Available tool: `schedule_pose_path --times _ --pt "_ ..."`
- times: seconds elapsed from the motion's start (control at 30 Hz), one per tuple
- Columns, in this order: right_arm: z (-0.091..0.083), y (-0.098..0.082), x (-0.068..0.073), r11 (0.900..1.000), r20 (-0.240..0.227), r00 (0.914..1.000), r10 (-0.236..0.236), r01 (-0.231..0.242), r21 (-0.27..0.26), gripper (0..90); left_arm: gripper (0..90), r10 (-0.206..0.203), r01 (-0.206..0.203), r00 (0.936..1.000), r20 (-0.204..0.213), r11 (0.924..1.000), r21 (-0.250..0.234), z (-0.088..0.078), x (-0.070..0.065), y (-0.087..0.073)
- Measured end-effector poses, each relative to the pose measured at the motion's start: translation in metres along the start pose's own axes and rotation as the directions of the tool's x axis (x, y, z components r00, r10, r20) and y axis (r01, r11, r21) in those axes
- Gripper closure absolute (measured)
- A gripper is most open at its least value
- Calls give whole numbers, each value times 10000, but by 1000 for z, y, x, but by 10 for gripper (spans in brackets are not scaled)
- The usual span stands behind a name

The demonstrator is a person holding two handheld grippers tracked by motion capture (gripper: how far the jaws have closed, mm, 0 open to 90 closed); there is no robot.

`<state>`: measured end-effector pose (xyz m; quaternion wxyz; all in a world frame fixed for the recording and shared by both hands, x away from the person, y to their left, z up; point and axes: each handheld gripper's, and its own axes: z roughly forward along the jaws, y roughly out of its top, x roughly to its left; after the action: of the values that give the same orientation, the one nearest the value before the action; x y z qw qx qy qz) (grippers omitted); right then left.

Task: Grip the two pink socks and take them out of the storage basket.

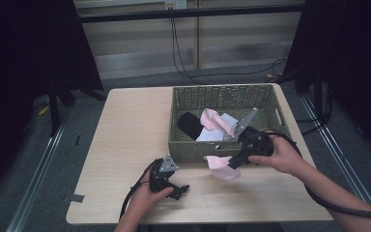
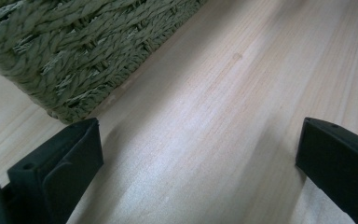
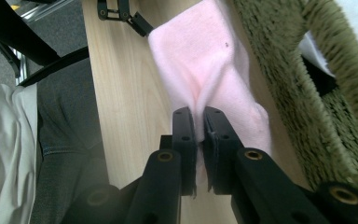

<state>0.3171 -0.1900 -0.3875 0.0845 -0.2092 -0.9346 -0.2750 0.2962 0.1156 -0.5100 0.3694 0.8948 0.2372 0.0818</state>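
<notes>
my right gripper (image 3: 199, 116) has its two black jaws pinched tight on a pink cloth (image 3: 205, 70), with a fold of the fabric squeezed up between the pads and the rest fanning out ahead of them. from the high view that same pink cloth (image 1: 222, 166) hangs from my right gripper (image 1: 233, 163) just in front of the near wall of the green woven basket (image 1: 193, 151), its lower edge down at the wooden table (image 1: 125, 135); i cannot tell whether it is resting on the wood or just above it. my right hand (image 1: 278, 154) wraps the gripper body close to the basket's near right corner. inside the basket there lies another pink cloth (image 1: 212, 120), a white cloth (image 1: 212, 134) and something black (image 1: 189, 124), all bunched toward the middle. my left gripper (image 1: 181, 190) sits low over the table, nearer my edge and to the left of the held cloth, well apart from it, with my left hand (image 1: 147, 195) around it. looking along my left gripper (image 2: 200, 154), its jaws stand wide apart with bare wood between them and nothing gripped, and the basket's woven corner (image 2: 74, 56) is just ahead on one side. in the right gripper view the basket's braided rim (image 3: 335, 70) runs close beside the held cloth, and my trouser leg (image 3: 65, 121) shows past the table edge.
</notes>
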Motion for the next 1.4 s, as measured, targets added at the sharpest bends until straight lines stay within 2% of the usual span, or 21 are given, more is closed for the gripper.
schedule_pose_path --times 0.53,0.67,0.73,0.87,1.0,1.17,1.2,1.4 --pt "22 -9 1 9998 -75 9999 88 -86 183 831 0 3 -3 10000 -5 10000 3 0 0 0" --pt "25 -10 0 9995 45 10000 53 -54 302 831 0 3 -3 10000 1 10000 -4 0 0 0" --pt "26 -10 0 9991 90 9998 155 -158 389 812 0 2 -2 10000 -6 10000 4 0 0 0" --pt "27 -10 3 9991 23 10000 65 -66 423 729 0 6 -6 10000 -4 10000 5 0 0 0" --pt "19 -8 5 9993 95 9999 71 -75 375 658 0 -3 3 10000 -6 10000 -9 0 0 0" --pt "4 -1 0 9999 317 9994 116 -119 92 583 0 3 -3 10000 -1 10000 -7 0 0 0" --pt "-3 4 -2 9998 407 9990 196 -195 -28 543 0 -4 4 10000 -4 10000 0 0 0 0" --pt "-22 19 -11 9995 586 9978 301 -294 -115 499 0 3 -3 10000 -5 10000 -6 0 0 0"
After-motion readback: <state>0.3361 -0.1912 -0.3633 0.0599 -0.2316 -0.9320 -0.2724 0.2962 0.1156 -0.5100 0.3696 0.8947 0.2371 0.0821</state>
